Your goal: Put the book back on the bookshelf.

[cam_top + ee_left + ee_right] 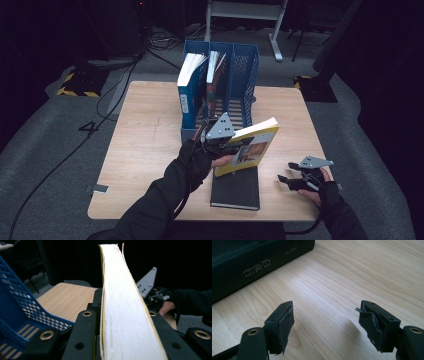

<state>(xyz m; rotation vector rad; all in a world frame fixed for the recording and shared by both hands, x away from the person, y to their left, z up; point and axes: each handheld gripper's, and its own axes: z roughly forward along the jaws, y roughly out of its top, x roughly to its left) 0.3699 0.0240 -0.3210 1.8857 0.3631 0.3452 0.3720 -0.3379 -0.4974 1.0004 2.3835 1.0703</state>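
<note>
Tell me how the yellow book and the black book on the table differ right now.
The yellow book is held up off the table, tilted, in the left claw; the black book lies flat on the table with no claw on it. The yellow book's cover is bright with a picture; the black book is plain dark, with pale characters on its spine. Both are closed.

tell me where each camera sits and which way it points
High view: above the person's side of the table, looking forward and down at the blue rack; both forearms show.
Left gripper view: on the left gripper, looking along its jaws clamped on the yellow book.
Right gripper view: on the right gripper, facing the tabletop, jaws open.
Shared: the black book lies flat in the high and right gripper views.
</note>
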